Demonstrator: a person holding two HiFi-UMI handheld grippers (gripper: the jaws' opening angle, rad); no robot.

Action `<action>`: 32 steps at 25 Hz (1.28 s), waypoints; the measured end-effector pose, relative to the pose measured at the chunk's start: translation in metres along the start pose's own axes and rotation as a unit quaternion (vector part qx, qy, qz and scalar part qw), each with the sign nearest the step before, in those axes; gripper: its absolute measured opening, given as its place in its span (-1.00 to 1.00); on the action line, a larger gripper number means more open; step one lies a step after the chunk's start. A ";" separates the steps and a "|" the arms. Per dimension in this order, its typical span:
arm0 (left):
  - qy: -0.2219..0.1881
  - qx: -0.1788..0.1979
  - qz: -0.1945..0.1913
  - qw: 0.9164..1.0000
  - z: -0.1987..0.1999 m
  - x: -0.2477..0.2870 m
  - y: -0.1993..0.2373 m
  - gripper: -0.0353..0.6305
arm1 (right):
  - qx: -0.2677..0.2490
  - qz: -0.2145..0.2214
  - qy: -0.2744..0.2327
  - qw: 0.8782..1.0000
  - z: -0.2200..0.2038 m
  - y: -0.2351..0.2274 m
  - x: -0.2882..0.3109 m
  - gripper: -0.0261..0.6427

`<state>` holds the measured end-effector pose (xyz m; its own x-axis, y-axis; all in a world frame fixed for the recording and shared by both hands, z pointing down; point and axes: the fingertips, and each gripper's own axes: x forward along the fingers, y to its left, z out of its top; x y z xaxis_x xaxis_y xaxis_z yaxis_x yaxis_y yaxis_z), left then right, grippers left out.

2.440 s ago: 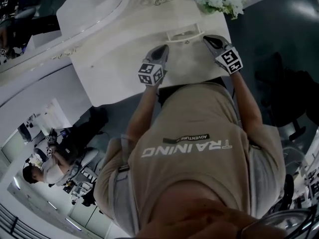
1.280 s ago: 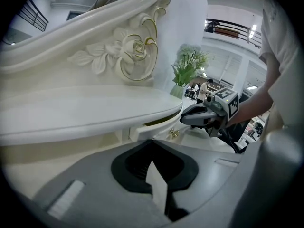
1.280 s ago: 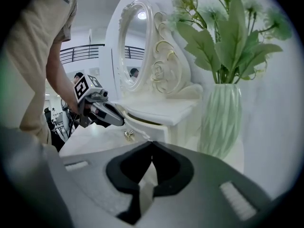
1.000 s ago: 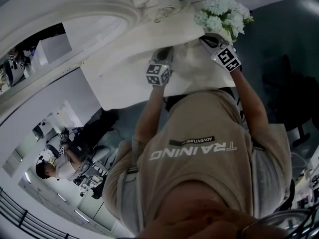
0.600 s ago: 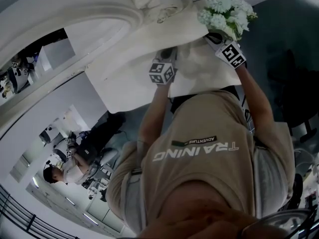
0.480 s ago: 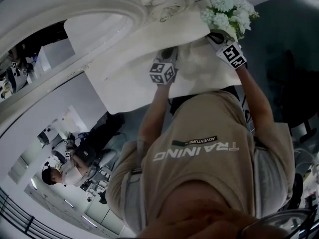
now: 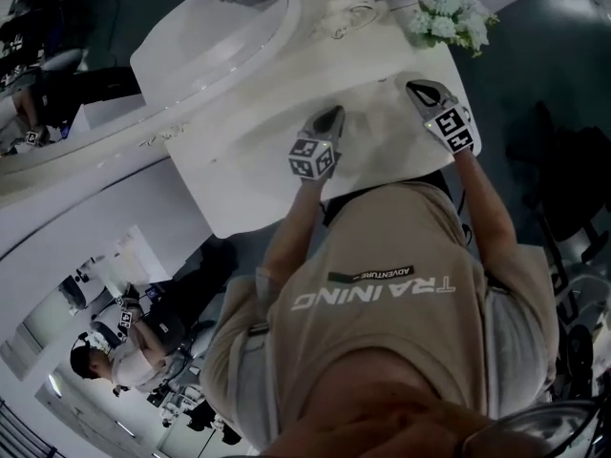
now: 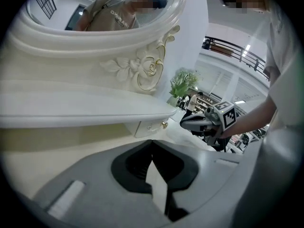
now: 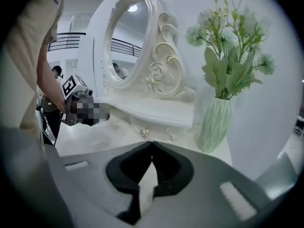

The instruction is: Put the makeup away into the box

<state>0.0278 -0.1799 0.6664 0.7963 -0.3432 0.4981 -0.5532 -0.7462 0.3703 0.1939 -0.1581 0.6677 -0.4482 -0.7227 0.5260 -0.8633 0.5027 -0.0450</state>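
Retreat from the flowers [image 7: 449,22] leaves the left gripper [image 7: 328,117] and right gripper [image 7: 421,90], both closed tight on nothing, over the near dressing table [image 7: 239,170], where neither makeup nor box shows, so packing seems not yet begun.

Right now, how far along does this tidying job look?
Done: can't tell; no makeup or box shows on the white vanity top. In hand: nothing; the left gripper and right gripper are over it, jaws together and empty. Left: unclear, since only the vase of flowers stands in view there.
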 end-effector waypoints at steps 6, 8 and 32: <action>-0.009 0.005 -0.001 1.000 -0.013 -0.062 0.013 -0.88 | -0.005 -0.019 0.003 1.000 0.023 0.063 -0.001 -0.91; -0.002 0.014 0.013 1.000 -0.018 -0.086 0.023 -0.88 | -0.004 -0.026 -0.001 1.000 0.033 0.084 0.003 -0.91; -0.090 0.059 0.045 0.993 0.030 -0.180 0.021 -0.88 | -0.013 0.022 -0.030 0.999 0.086 0.171 -0.001 -0.91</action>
<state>-0.1198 -0.1511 0.5613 0.7822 -0.5000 0.3718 -0.5995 -0.7665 0.2303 0.0270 -0.1123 0.5863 -0.4984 -0.7265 0.4730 -0.8369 0.5456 -0.0438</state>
